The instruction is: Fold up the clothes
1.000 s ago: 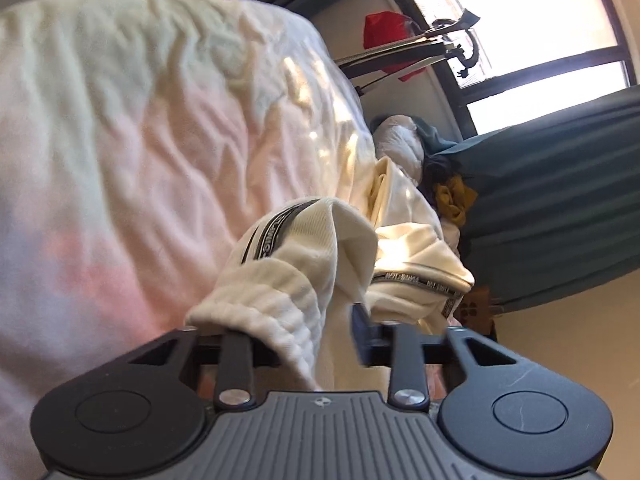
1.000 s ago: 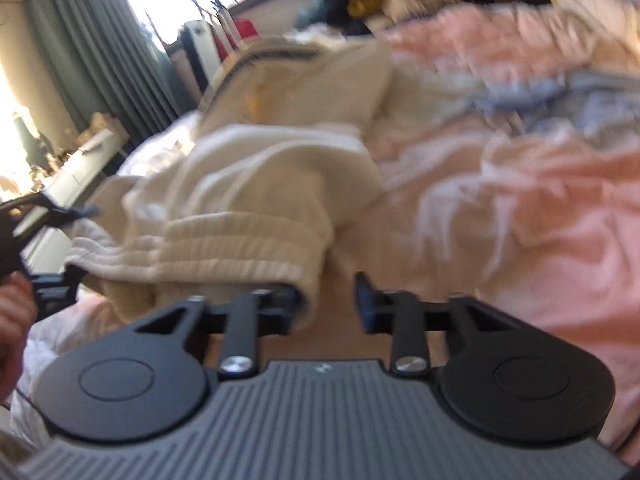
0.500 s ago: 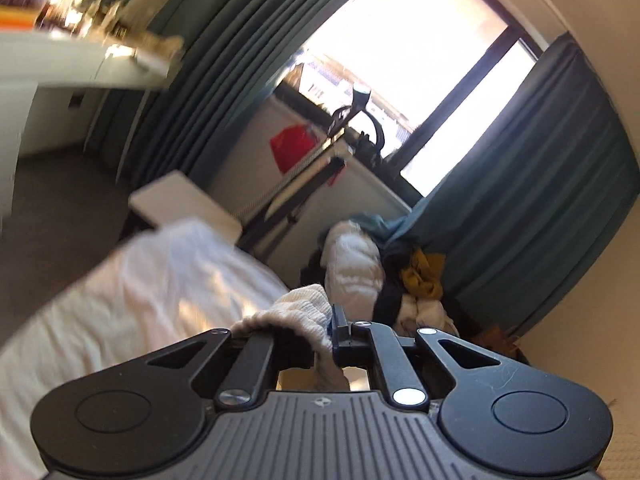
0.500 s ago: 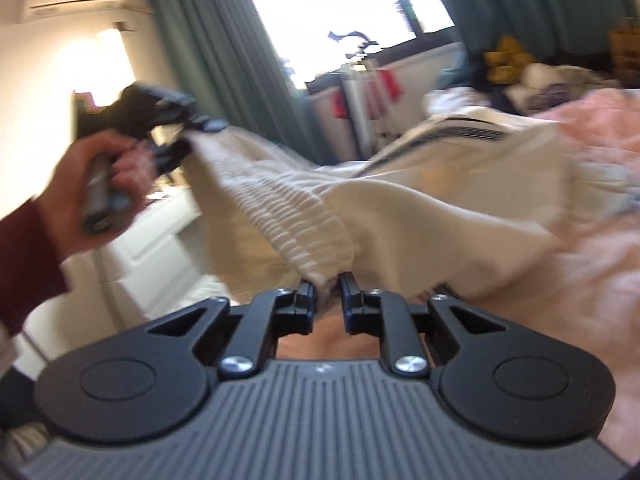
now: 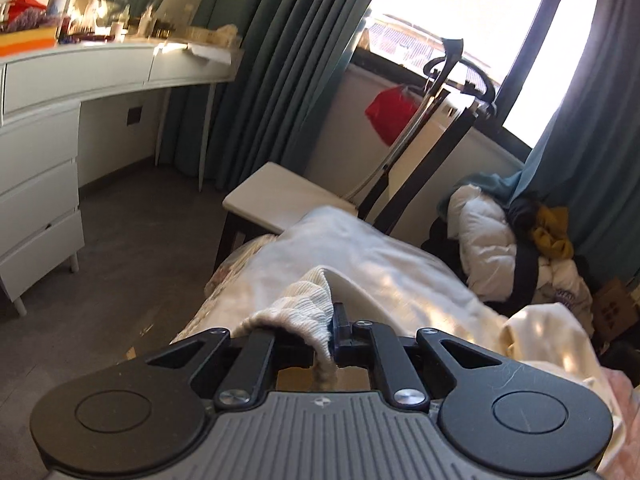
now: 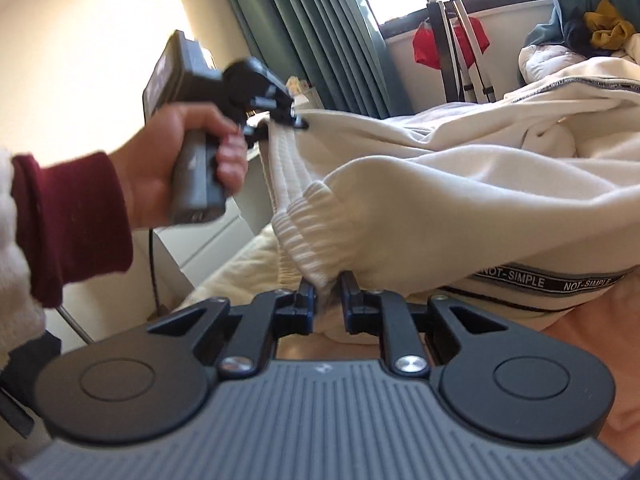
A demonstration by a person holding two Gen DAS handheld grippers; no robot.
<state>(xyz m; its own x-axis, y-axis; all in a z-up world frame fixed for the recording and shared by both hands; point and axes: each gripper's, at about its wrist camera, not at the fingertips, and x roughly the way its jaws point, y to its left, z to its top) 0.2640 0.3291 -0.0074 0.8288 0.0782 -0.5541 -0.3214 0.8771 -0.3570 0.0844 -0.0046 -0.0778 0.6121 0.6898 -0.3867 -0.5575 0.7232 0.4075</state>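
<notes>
Sweatshirt [image 6: 460, 184] hem pinched in left gripper [image 5: 324, 330] and right gripper [image 6: 327, 286].

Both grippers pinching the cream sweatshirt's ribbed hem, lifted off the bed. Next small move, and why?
Probably draw the two grippers apart to pull the hem taut. The left gripper and right gripper each clamp the ribbed hem, which sags and bunches between them, while the sweatshirt trails rumpled onto the bed.
</notes>
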